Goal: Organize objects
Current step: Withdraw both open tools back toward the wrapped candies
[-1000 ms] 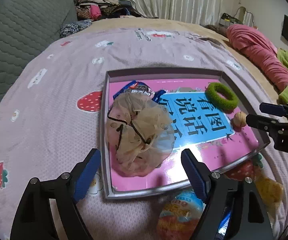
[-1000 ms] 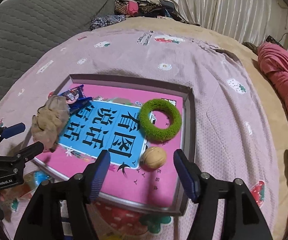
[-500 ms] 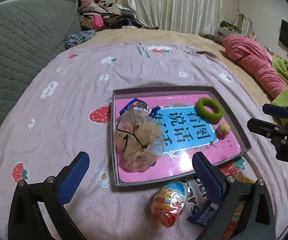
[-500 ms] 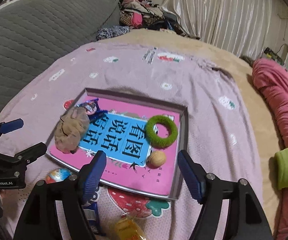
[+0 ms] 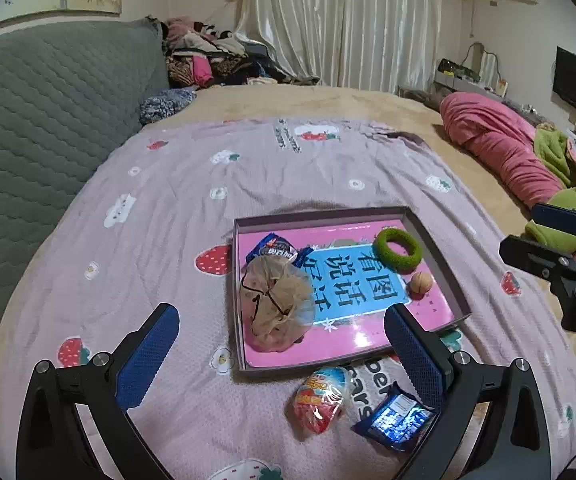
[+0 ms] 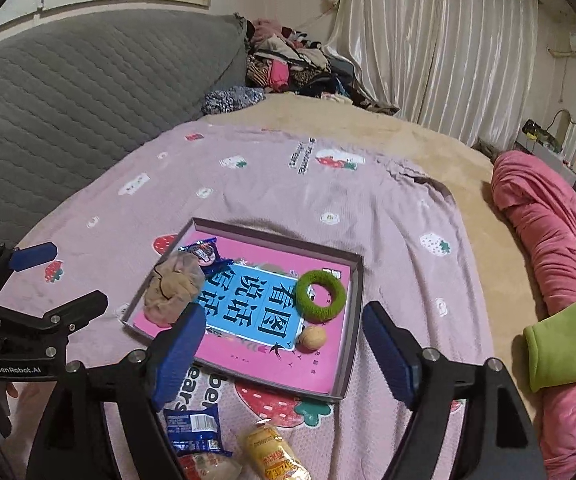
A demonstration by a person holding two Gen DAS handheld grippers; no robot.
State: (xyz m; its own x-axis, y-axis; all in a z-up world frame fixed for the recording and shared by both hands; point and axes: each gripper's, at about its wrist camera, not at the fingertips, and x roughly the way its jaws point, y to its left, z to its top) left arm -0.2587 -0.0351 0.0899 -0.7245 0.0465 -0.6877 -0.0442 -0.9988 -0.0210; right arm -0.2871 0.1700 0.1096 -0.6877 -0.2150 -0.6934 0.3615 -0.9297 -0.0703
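Note:
A shallow grey tray (image 5: 440, 254) (image 6: 358, 312) with a pink and blue book lining it lies on the lilac strawberry bedspread. In it lie a beige mesh scrunchie (image 5: 277, 302) (image 6: 173, 292), a blue snack packet (image 5: 273, 249) (image 6: 203, 251), a green hair ring (image 5: 398, 249) (image 6: 320, 295) and a small tan ball (image 5: 420, 282) (image 6: 314, 337). In front of the tray lie a red and white snack bag (image 5: 320, 402), a blue packet (image 5: 394, 422) (image 6: 195, 426) and a yellow packet (image 6: 273, 454). My left gripper (image 5: 283, 356) and right gripper (image 6: 283, 356) are open, empty, raised above the near side.
A grey quilted headboard (image 5: 47, 120) stands at the left. Piled clothes (image 5: 215, 56) lie at the far end before white curtains. Pink (image 6: 544, 216) and green (image 6: 560, 352) blankets lie along the right of the bed.
Both grippers have pulled back and up from the tray, so more of the bed and the loose packets in front show. Both stay open and empty.

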